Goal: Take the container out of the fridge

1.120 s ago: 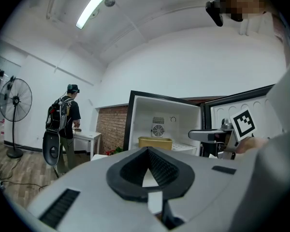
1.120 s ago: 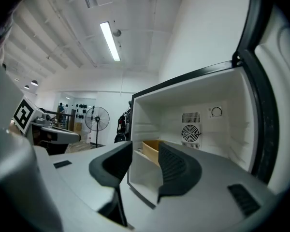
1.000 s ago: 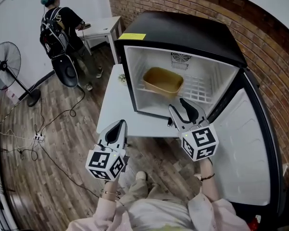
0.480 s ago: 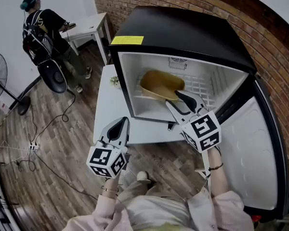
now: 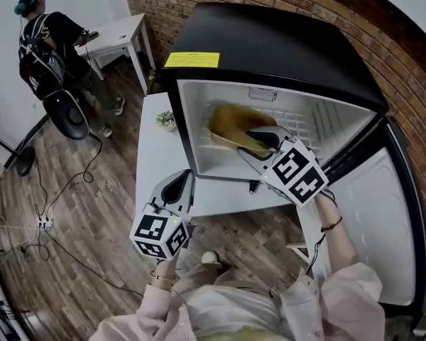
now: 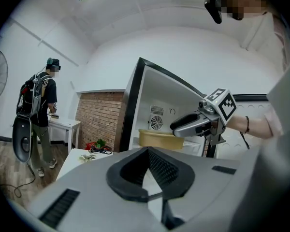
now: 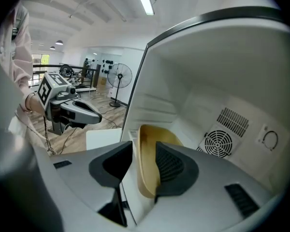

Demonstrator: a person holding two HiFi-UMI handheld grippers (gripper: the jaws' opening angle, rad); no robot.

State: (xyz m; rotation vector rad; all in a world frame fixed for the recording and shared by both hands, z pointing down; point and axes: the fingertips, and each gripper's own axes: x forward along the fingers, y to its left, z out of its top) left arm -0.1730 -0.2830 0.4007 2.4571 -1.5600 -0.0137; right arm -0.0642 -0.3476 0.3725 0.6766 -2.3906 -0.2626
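— What's over on the far left?
— A person with a backpack stands at a white side table, back turned, on the wooden floor.
— And nearer in?
— The left gripper hangs over the front edge of the low white table. Its jaws are closed together with nothing in them, and it is well clear of the fridge opening.
— The fridge itself?
— The black mini fridge stands on that low table, with a yellow label on its top. Its door is swung wide to the right.
— Where's the container?
— The tan container sits on the wire shelf inside, toward the left, in front of the round vent on the back wall.
— Right gripper?
— The right gripper reaches into the compartment. Its jaws stand apart astride the container's near wall, one outside the tub and one inside. A gap shows on the outer side, so they are not clamped.
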